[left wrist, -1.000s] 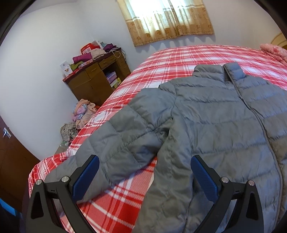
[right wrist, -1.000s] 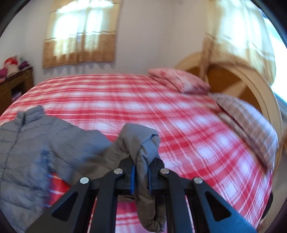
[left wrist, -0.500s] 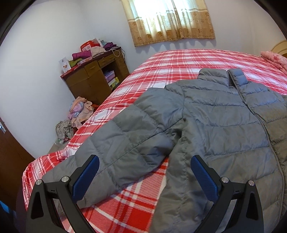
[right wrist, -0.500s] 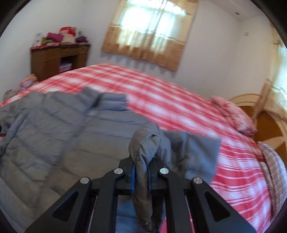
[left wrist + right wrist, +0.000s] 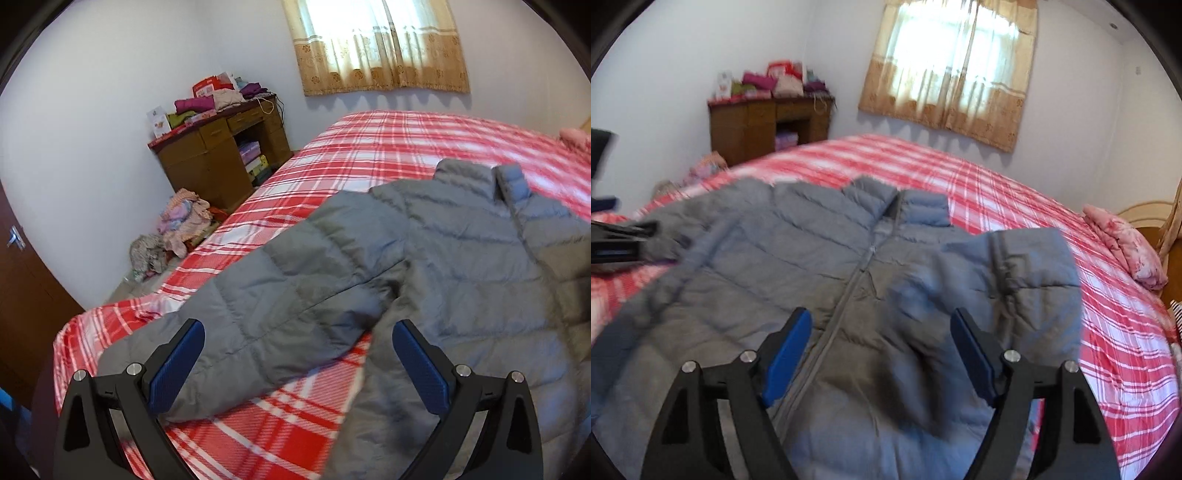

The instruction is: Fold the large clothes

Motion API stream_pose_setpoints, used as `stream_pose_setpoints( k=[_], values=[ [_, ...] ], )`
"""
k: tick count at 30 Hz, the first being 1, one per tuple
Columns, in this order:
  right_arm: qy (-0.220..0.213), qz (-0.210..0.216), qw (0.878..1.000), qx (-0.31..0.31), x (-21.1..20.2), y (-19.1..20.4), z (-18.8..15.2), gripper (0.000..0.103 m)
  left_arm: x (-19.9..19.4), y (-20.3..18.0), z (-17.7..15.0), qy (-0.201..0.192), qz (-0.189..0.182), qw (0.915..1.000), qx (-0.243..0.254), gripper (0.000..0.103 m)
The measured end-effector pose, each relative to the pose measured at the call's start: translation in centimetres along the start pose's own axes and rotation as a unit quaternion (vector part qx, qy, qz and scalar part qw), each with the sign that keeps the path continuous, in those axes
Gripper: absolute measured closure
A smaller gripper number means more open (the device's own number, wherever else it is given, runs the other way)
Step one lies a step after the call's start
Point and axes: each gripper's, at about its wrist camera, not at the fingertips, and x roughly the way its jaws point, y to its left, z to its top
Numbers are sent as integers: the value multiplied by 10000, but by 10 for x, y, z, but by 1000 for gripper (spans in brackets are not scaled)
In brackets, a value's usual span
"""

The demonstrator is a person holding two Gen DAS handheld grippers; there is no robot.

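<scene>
Right hand-held gripper [image 5: 881, 354]: jaws opening, blue pads well apart, nothing pressed between them. It hangs over the front of the grey padded jacket [image 5: 820, 280], with the zip line running up between the fingers. The jacket's right sleeve [image 5: 1015, 280] lies folded inward across the chest panel, just beyond the right finger; the frame is blurred here, so it cannot be told for certain whether the sleeve has fully settled flat.

Left hand-held gripper [image 5: 297, 363]: jaws spread wide, gripping nothing. It hovers above the jacket's other sleeve [image 5: 280, 306], which lies stretched out diagonally toward the near corner of the bed, its cuff end near the left finger. No pad touches the fabric as far as the view shows. In the right wrist view this gripper appears only as a dark blurred shape at the left edge [image 5: 617, 240].

The jacket lies face up, zipped, collar pointing toward the window, on the bed [image 5: 388, 147] with its red and white checked cover. A pink pillow [image 5: 1123, 243] sits at the head end. Beyond the bed stands a brown wooden table [image 5: 218, 155] stacked with folded clothes, and a heap of clothes [image 5: 177, 225] lies on the floor beside it. A curtained window [image 5: 380, 40] is set in the far wall.
</scene>
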Motion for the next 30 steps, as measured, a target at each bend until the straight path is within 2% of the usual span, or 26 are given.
stream_pose_setpoints(
  k=[4, 8, 13, 17, 18, 19, 20, 21, 22, 24, 30],
  values=[
    [-106, -274, 9988, 398, -16, -35, -18, 18, -14, -40, 10, -39, -411, 9991, 130, 1],
    [199, -697, 9960, 523, -4, -61, -41, 18, -25, -95, 17, -55, -854, 9956, 386, 1],
    [535, -975, 9922, 569, 9, -80, -70, 18, -24, -177, 24, 153, -1576, 9848, 710, 1],
    [651, -1027, 9901, 706, 7, -92, -88, 15, -16, -228, 26, 243, -1951, 9757, 970, 4],
    [690, -1050, 9895, 710, 9, -92, -92, 14, -13, -239, 26, 256, -2022, 9733, 1057, 24],
    [733, -1067, 9890, 713, 9, -93, -98, 14, -10, -248, 25, 325, -2101, 9705, 1140, 70],
    [794, -1065, 9885, 725, 13, -93, -101, 14, -6, -254, 25, 421, -2127, 9684, 1232, 93],
    [816, -1045, 9883, 752, 12, -93, -103, 14, -3, -257, 26, 473, -2083, 9688, 1256, 98],
    [820, -1028, 9881, 803, 12, -94, -105, 14, -4, -254, 29, 383, -2073, 9701, 1202, 98],
    [812, -1042, 9873, 886, 10, -99, -106, 8, -12, -242, 33, 85, -1828, 9750, 1257, 98],
    [854, -1023, 9868, 917, 13, -101, -110, 7, -29, -185, 41, -491, -1342, 9825, 1199, 98]
  ],
)
